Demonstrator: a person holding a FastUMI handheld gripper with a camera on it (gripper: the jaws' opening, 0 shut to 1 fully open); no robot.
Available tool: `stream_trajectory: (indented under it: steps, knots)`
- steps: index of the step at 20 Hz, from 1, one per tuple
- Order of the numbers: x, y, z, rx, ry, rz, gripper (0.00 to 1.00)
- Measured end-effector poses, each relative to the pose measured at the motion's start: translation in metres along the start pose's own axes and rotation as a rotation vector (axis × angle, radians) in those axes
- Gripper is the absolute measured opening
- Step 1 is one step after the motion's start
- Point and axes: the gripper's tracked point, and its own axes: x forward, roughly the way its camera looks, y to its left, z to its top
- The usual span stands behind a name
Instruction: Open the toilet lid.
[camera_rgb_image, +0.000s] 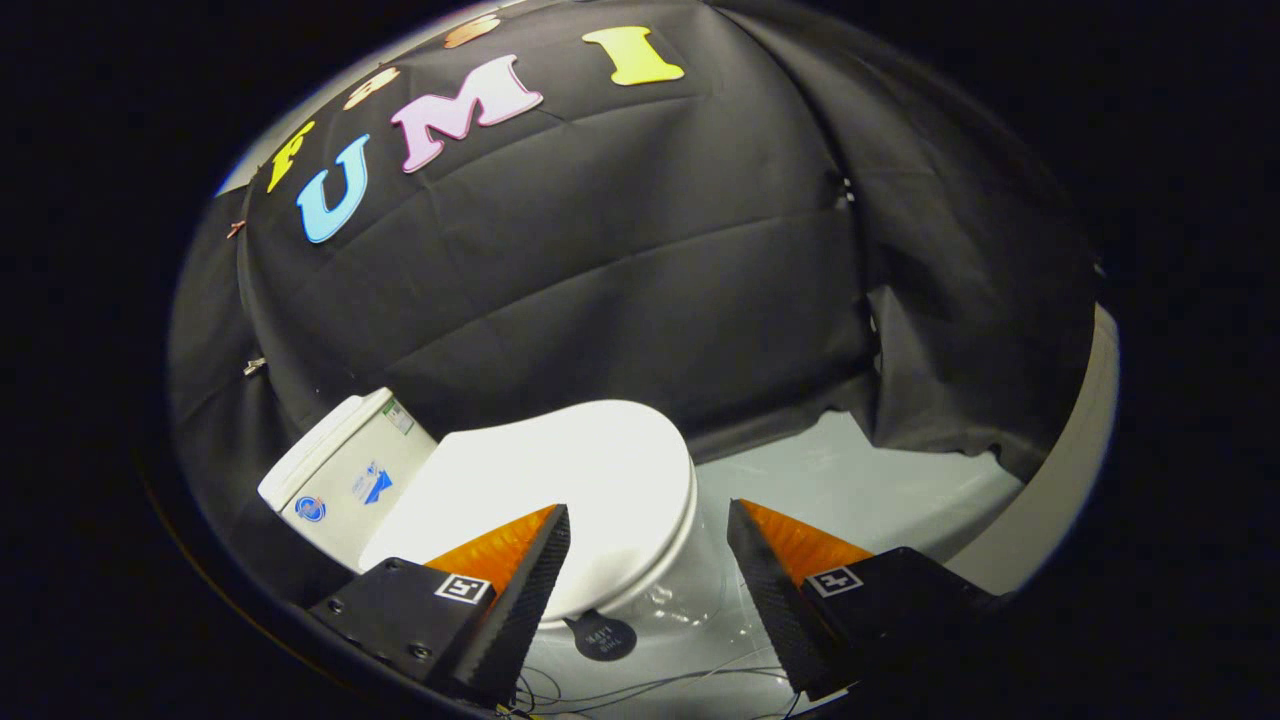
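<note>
- The gripper (648, 520) is open: its 2 fingers (520, 590) stand wide apart and hold nothing.
- Each finger is black with a ribbed inner face and an orange outer face, and carries a square black-and-white marker on its base.
- The toilet (660, 590) stands just ahead of the fingers, its front end reaching into the gap between them.
- The lid (560, 480) is white, glossy and down, lying flat over the bowl.
- The left finger's tip overlaps the lid's near edge in the gripper view; whether it touches the lid I cannot tell. The right finger is clear of the toilet, off to its side.
- The tank (345, 475) is white, sits behind the lid on the left and bears small stickers.
- A round black tag (605, 636) shows on the bowl's front, below the lid's rim.
- The floor (850, 480) is pale grey and runs beyond the right finger to the black cloth wall (650, 270).
- Thin wires (640, 690) lie on the floor near the base of the fingers.
</note>
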Motion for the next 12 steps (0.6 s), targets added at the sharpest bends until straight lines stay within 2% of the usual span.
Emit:
stream_trajectory:
  steps: [4, 12]
  knots:
    - [0.003, -0.014, -0.045, 0.191, 0.141, 0.008, 0.99]
    - [0.001, 0.006, -0.103, 0.5, 0.33, 0.113, 0.96]
